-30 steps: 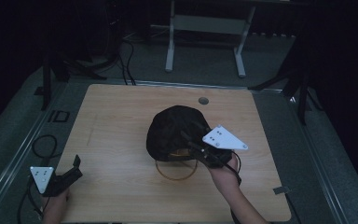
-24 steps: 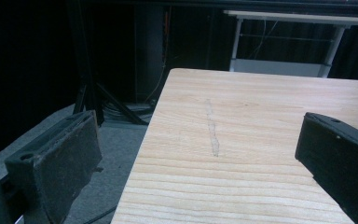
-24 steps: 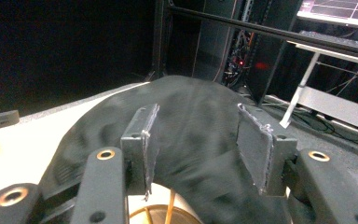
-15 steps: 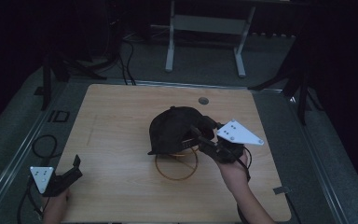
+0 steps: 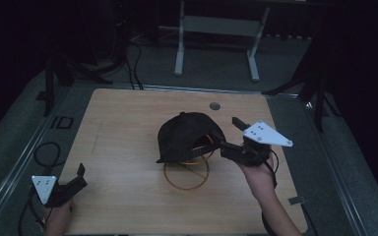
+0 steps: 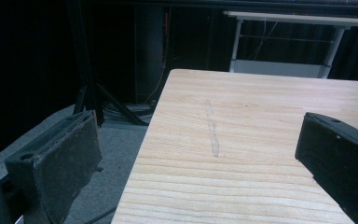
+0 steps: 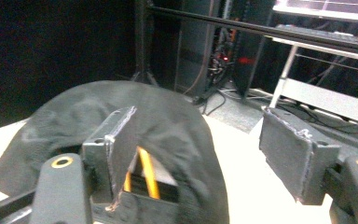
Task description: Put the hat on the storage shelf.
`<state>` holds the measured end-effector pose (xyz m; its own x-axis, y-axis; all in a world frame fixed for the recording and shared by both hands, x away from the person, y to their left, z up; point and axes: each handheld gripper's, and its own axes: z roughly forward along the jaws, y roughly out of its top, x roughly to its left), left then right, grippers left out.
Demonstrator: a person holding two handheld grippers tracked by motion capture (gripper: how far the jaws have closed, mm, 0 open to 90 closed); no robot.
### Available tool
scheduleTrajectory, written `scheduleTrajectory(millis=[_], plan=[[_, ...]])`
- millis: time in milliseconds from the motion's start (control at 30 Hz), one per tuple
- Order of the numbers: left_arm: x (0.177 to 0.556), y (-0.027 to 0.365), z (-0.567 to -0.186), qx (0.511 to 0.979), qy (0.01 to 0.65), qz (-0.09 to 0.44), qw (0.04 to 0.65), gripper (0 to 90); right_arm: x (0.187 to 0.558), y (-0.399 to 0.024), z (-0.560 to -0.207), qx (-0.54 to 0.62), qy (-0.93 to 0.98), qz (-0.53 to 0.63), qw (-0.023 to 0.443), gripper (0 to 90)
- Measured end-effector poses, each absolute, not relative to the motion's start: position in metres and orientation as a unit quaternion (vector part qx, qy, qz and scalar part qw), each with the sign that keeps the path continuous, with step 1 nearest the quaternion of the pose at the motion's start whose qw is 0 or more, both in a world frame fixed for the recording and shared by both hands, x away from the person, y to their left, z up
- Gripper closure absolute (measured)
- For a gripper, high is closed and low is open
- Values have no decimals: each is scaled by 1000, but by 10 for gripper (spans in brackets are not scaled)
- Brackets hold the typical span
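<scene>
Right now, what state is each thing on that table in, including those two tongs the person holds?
Black cap: resting tilted on the gold wire stand, not gripped.
Gold wire stand: upright on the table, its ring base partly under the cap.
Right tongs: open; jaws have just been opening, one jaw at the cap's back opening.
Left tongs: open, nothing between the jaws.

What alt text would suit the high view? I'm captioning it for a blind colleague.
A black cap sits mid-table on a yellow wire stand; the right gripper, jaws just opened, is at its rear strap. The left gripper rests open at the wooden table's near-left corner.
</scene>
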<state>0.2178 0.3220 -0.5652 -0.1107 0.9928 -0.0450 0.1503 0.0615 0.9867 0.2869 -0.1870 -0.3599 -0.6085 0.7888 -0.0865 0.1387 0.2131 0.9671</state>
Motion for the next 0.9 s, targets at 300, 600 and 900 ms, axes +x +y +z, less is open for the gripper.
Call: scheduleTrajectory(millis=[300,600,900], plan=[[218,322,-565,496,577,473,445,6,293,-222,-368,341,716,526,308,156],[218,322,-565,496,577,473,443,6,297,-257,-388,376,704,507,324,138],[218,322,-565,496,578,473,444,6,306,-287,-424,421,694,482,331,133]])
